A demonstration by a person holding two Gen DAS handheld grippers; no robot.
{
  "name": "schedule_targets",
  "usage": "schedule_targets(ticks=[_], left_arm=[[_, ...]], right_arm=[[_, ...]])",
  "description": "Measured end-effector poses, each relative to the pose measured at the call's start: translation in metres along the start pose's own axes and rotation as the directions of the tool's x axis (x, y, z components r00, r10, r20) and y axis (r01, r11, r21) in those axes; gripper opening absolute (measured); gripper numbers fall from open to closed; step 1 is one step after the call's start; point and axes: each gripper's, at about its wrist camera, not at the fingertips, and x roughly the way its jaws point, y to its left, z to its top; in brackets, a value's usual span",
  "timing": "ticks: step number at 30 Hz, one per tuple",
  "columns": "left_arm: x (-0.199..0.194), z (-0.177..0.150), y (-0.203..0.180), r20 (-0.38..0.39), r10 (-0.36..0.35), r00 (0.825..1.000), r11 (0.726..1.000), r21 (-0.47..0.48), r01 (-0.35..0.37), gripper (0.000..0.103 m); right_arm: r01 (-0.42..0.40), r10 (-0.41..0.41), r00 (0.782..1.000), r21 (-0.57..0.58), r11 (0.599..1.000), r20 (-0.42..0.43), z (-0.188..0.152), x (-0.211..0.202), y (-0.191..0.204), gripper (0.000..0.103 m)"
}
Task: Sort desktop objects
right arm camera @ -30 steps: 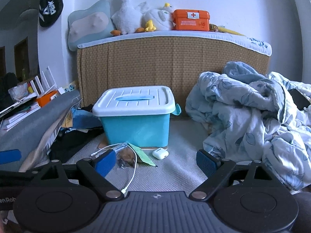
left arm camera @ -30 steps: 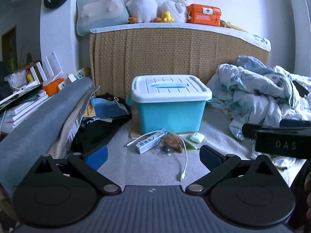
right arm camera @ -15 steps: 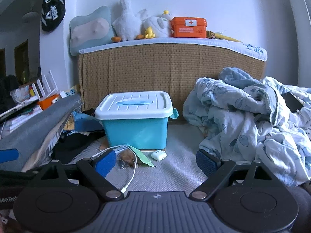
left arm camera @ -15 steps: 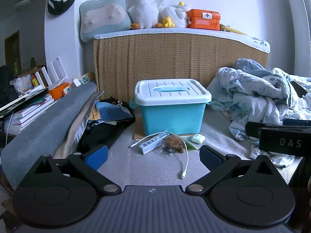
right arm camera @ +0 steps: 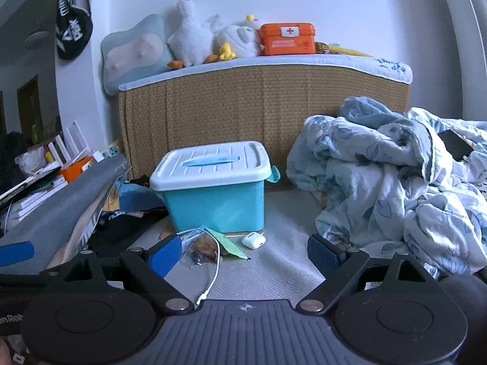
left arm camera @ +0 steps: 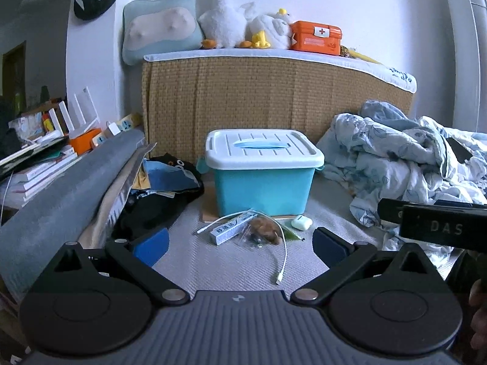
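A teal storage box [left arm camera: 263, 188] [right arm camera: 216, 203] with a white lid, closed, stands on the grey mat. In front of it lie a small white carton [left arm camera: 232, 228], a clear bag with brown contents [left arm camera: 263, 228] [right arm camera: 205, 246], a white cable [left arm camera: 281, 261] [right arm camera: 211, 279], a green packet [right arm camera: 229, 243] and a white earbud case [left arm camera: 300, 222] [right arm camera: 253, 240]. My left gripper [left arm camera: 240, 245] is open, short of the pile. My right gripper [right arm camera: 243, 252] is open too, with nothing between its fingers. The right tool's body [left arm camera: 435, 226] shows at the right of the left wrist view.
A crumpled floral blanket [right arm camera: 395, 188] fills the right. Dark clothes [left arm camera: 158, 200] and a grey rolled mat [left arm camera: 61, 200] crowd the left, with books [left arm camera: 36, 164] beyond. Behind stands a woven headboard [left arm camera: 274, 106] bearing plush toys and an orange first-aid box [left arm camera: 316, 38].
Both views have tilted slightly, so the box and the pile sit lower in the picture. The objects on the mat lie as before and both grippers stay open.
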Motion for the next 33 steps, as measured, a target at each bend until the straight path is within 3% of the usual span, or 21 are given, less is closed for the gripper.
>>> schedule_targets(ticks=[6, 33], left_arm=[[0.0053, -0.0007, 0.0021, -0.006, 0.029, 1.0, 1.0, 0.01, -0.029, 0.103], [0.0041, 0.0027, 0.0054, 0.004, 0.02, 1.0, 1.0, -0.001, -0.02, 0.103]], right_arm=[[0.006, -0.006, 1.0, -0.025, 1.0, -0.006, -0.0018, 0.001, 0.0031, 0.092], [0.023, -0.024, 1.0, -0.061, 0.998, -0.011, -0.0039, 0.0018, 0.0067, 0.092]])
